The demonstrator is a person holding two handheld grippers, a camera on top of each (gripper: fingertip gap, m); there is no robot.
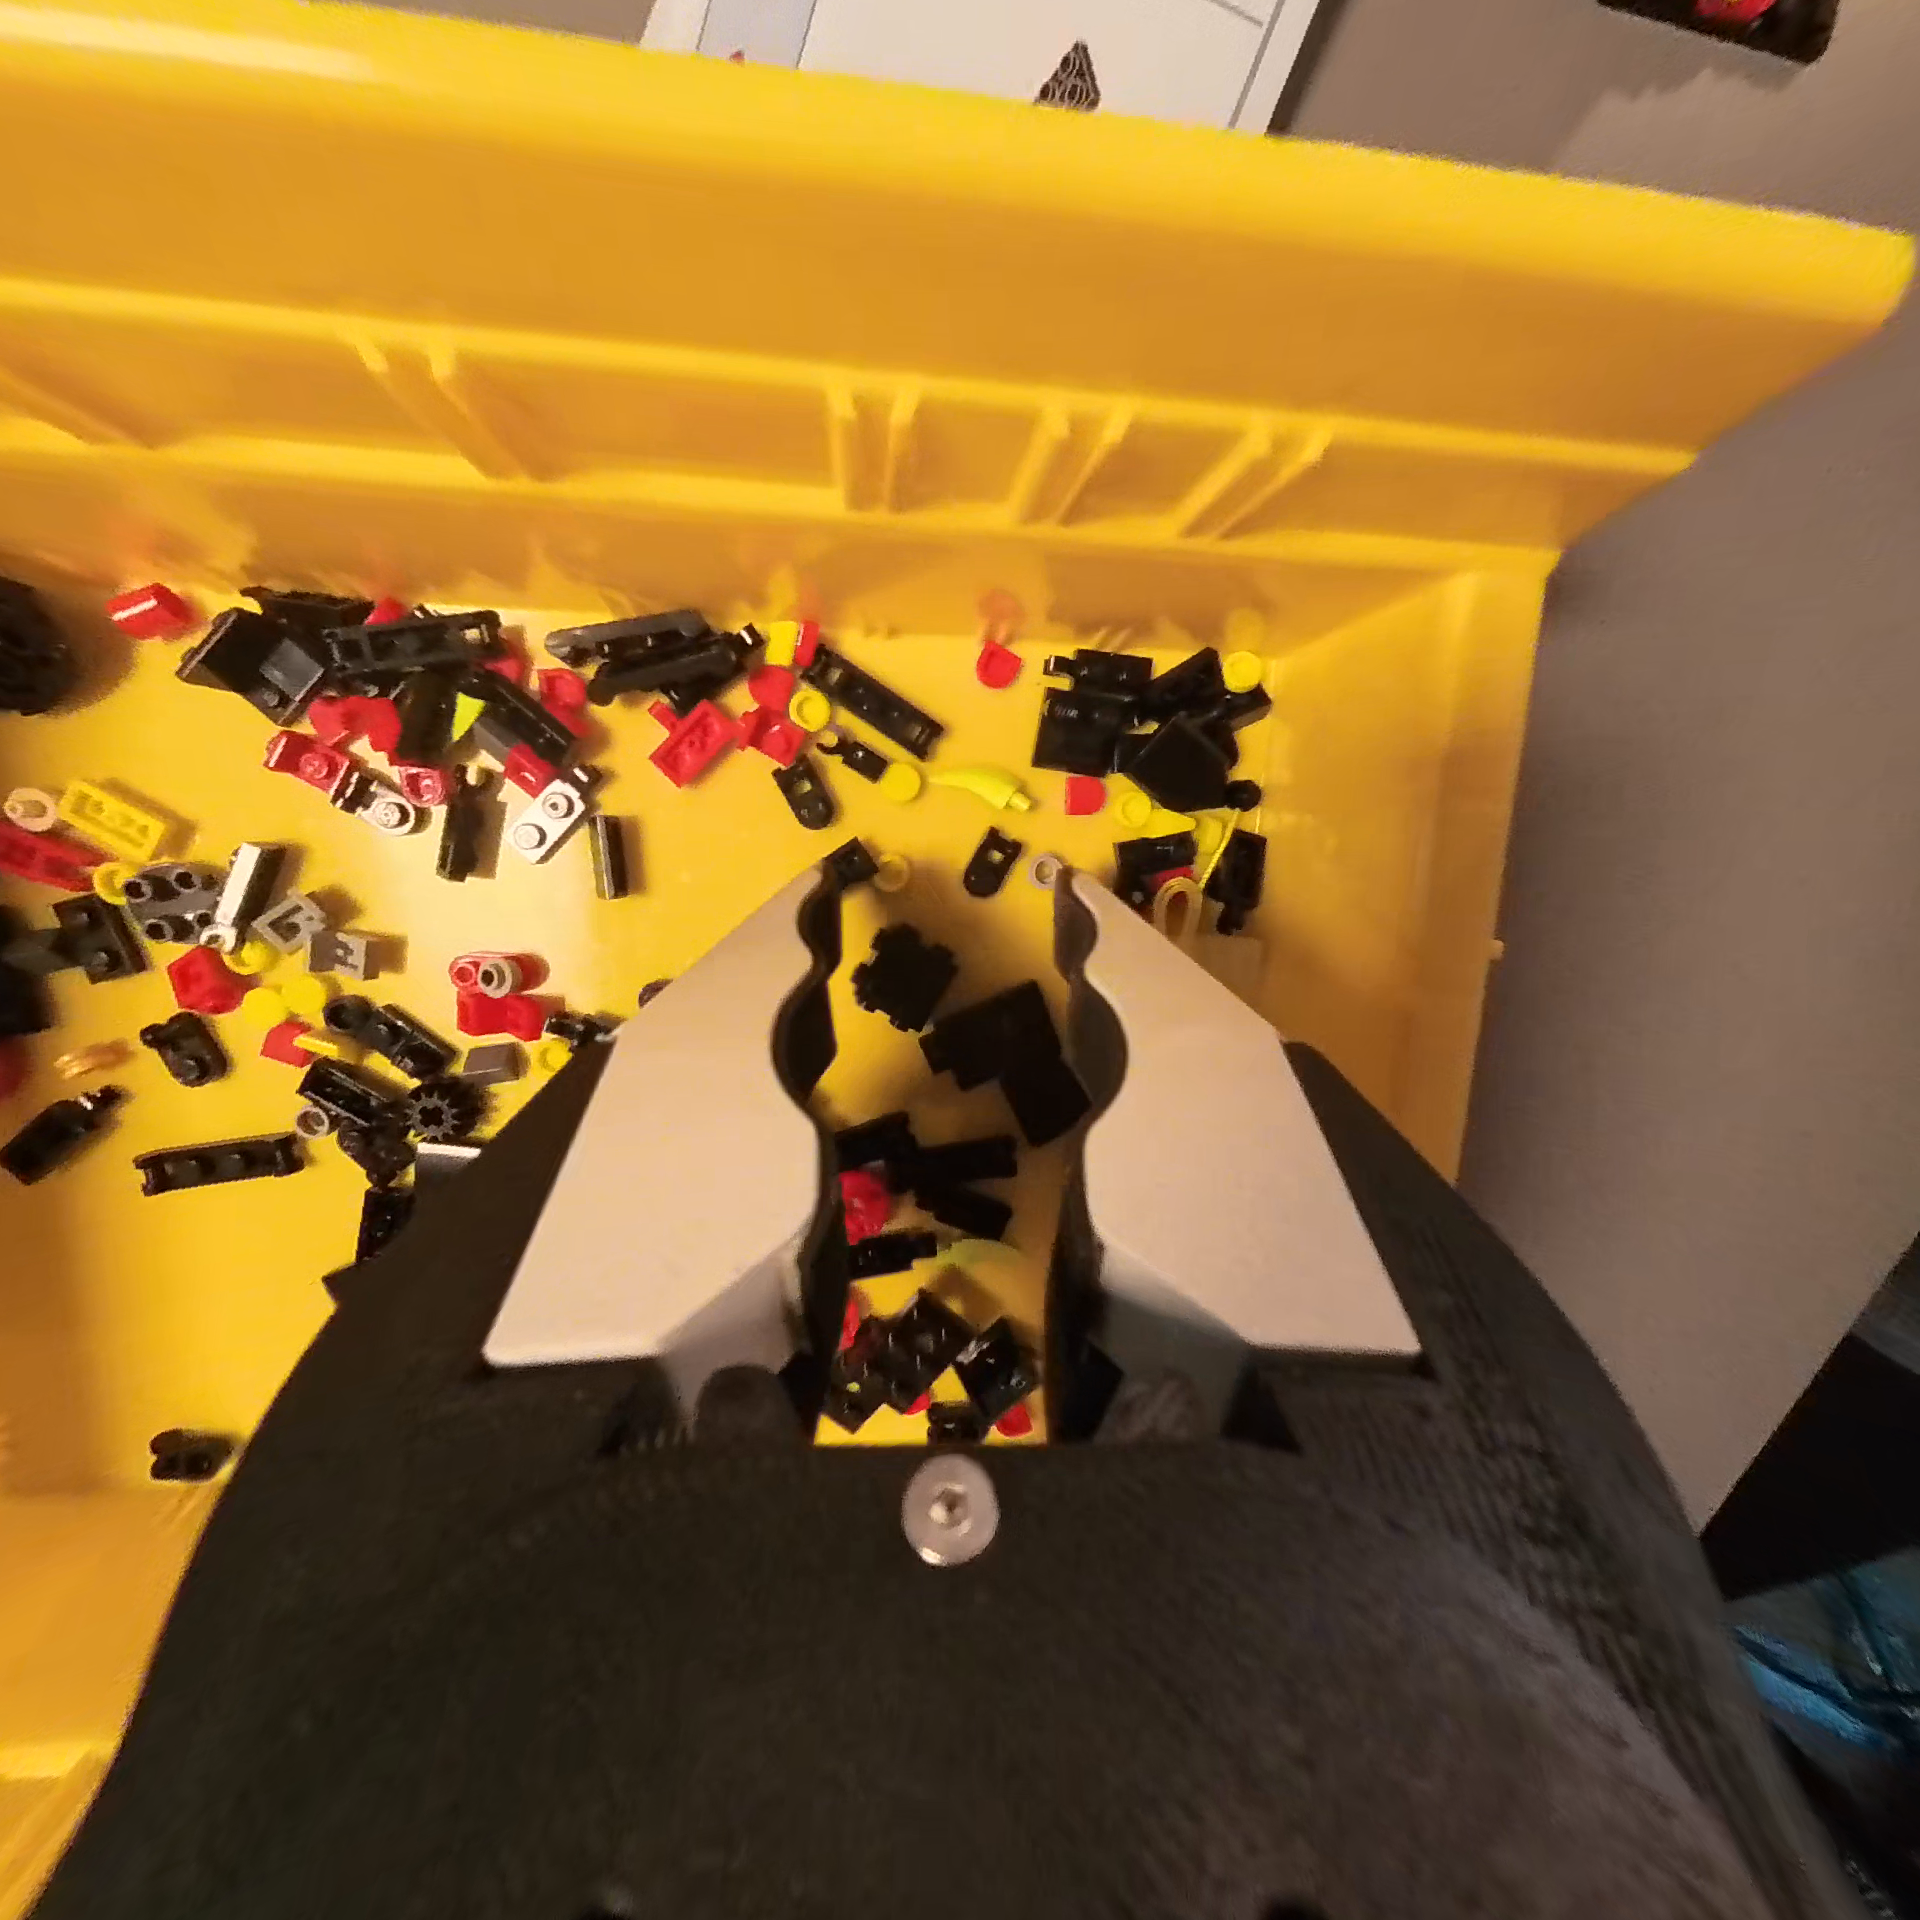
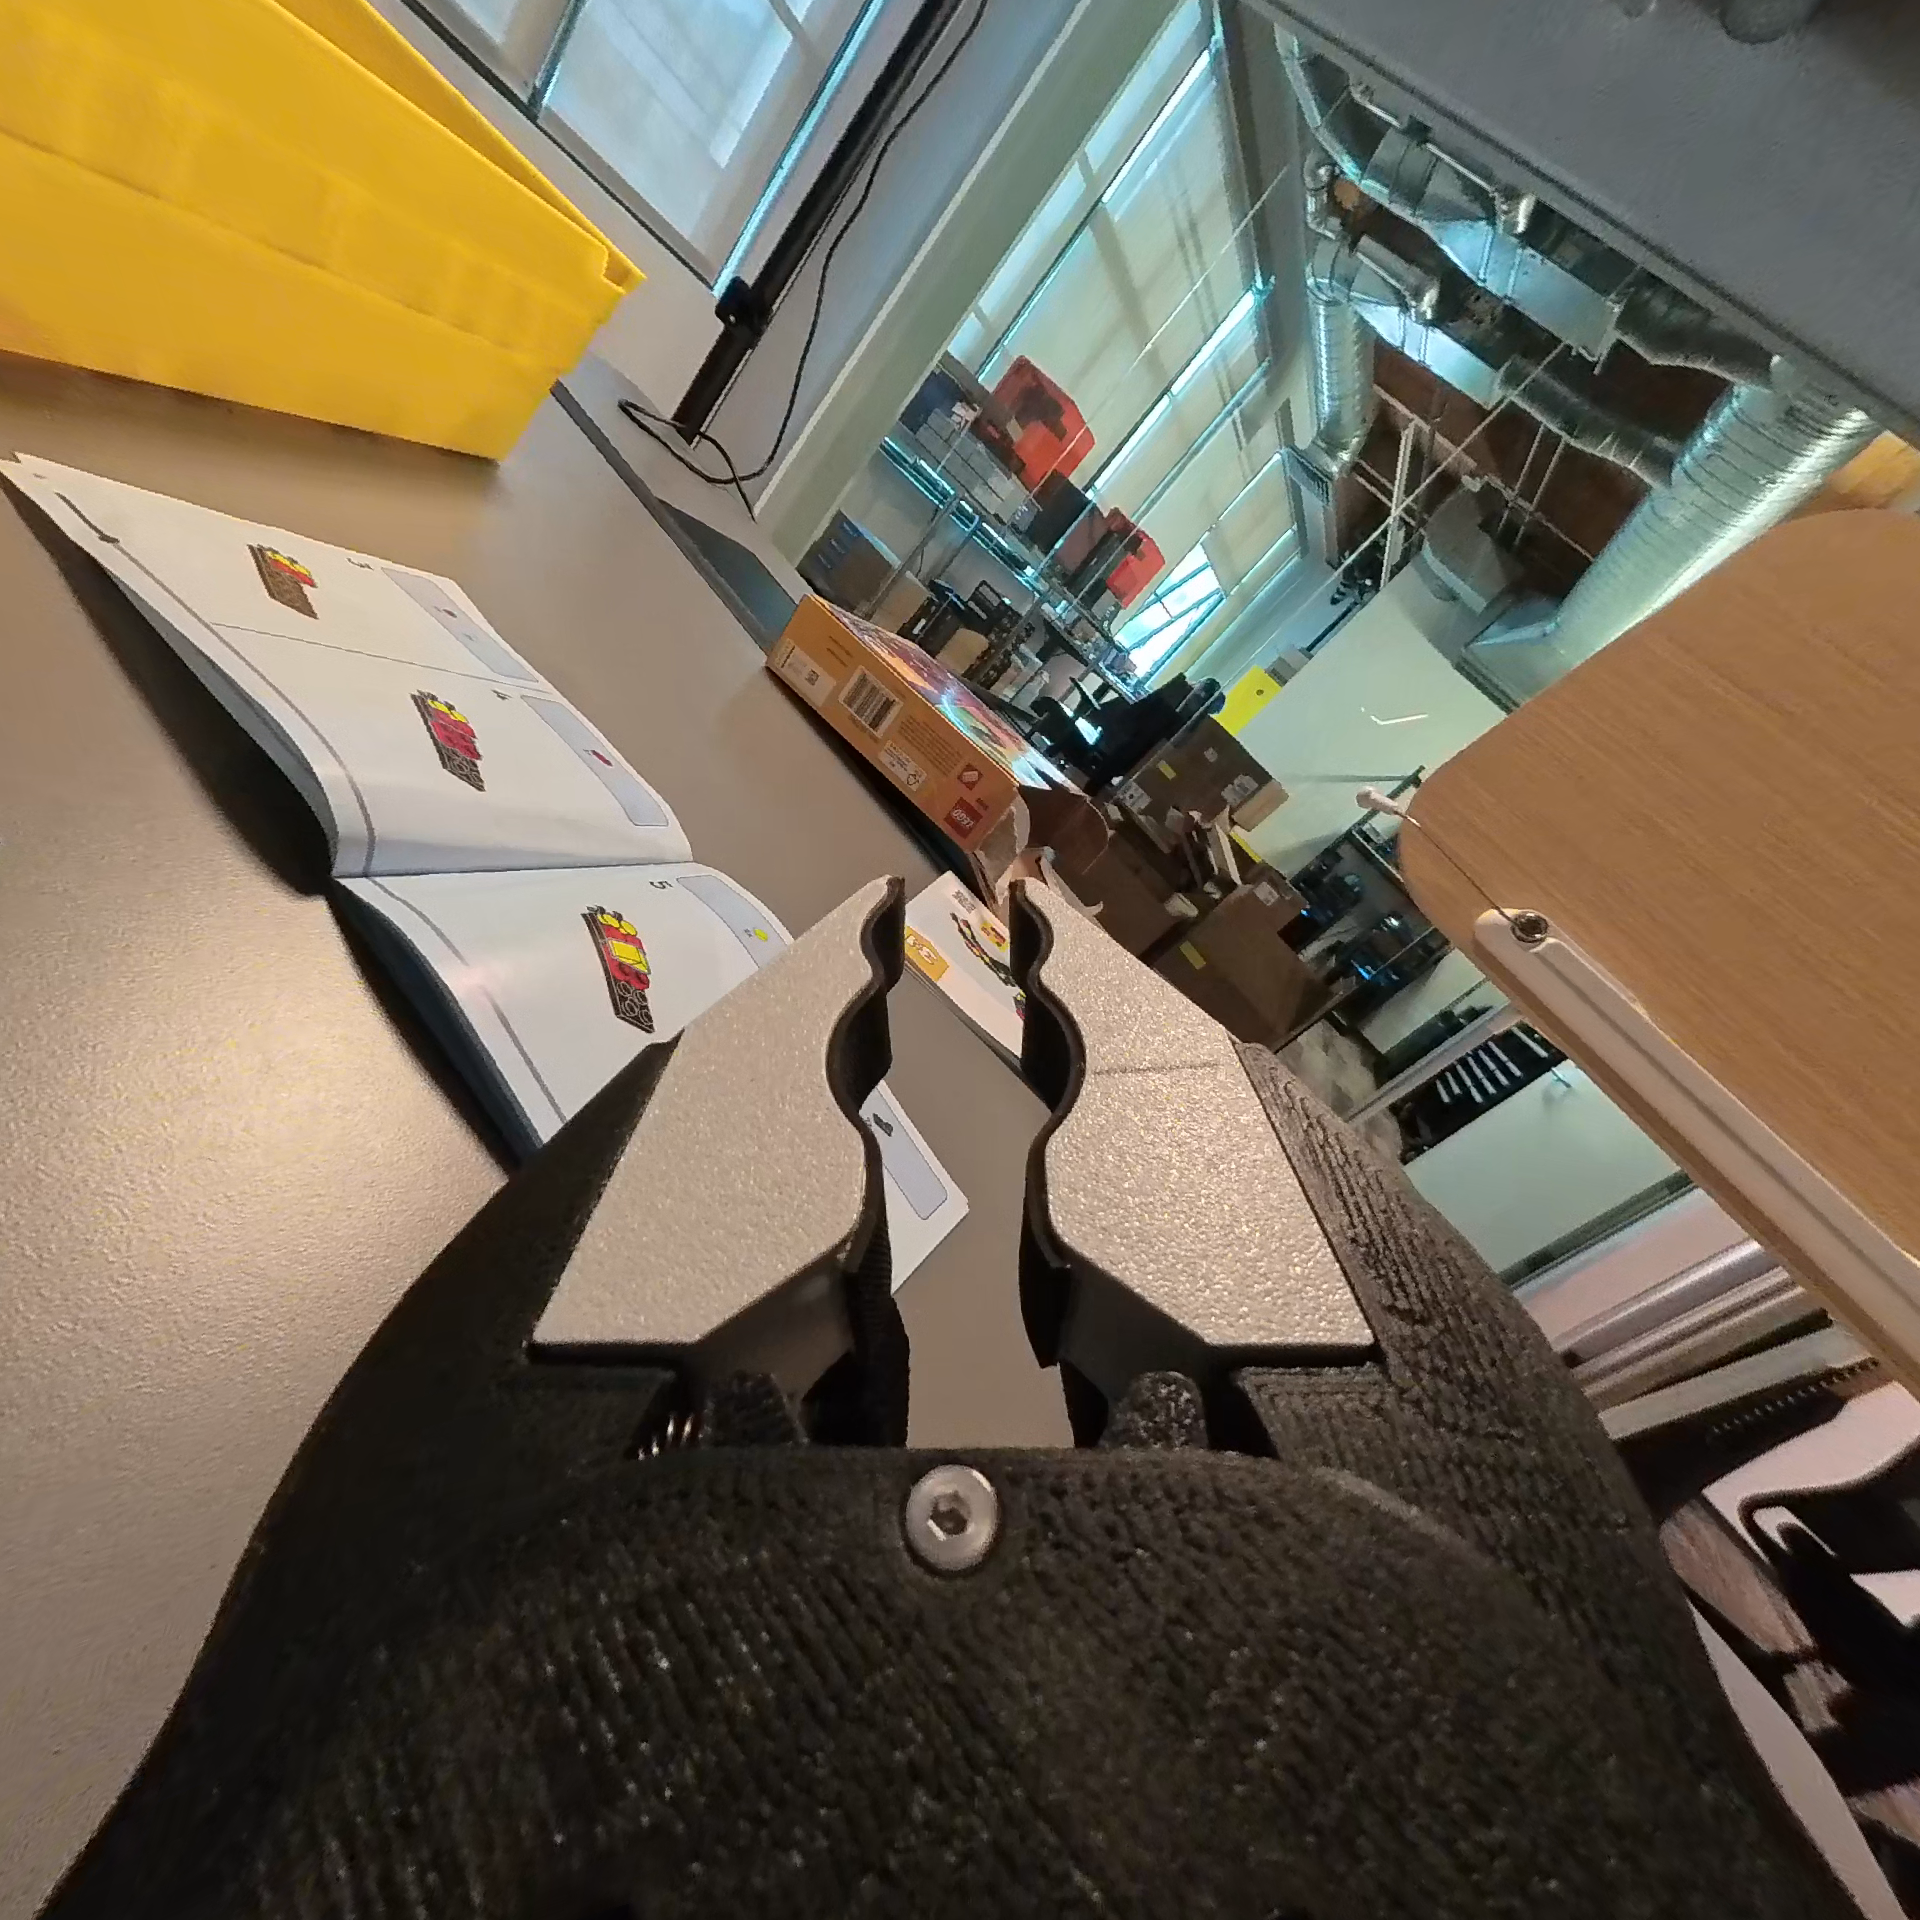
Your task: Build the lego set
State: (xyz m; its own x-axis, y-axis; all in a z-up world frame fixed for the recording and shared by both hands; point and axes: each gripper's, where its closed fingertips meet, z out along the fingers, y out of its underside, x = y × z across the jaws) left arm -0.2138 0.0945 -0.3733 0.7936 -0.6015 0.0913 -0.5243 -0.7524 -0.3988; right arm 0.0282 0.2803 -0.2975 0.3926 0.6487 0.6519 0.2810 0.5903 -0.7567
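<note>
Loose lego pieces point(image 1: 436, 831) scattered flat across floor of yellow bin point(image 1: 935, 312): mostly black, red and yellow, a few grey (small plates, clips, round studs). One black gear point(image 1: 436, 1110) lies left of centre; a lime curved piece point(image 1: 982, 788) lies toward the right wall. Instruction booklet point(image 2: 436, 769) lies open on the grey table point(image 2: 187, 1143), just beside the bin. Orange set box point(image 2: 894, 707) lies flat beyond it.

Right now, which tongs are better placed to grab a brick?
Left. The left tongs hang open over loose bricks inside the yellow bin. The right tongs are open over the instruction booklet, outside the bin.
</note>
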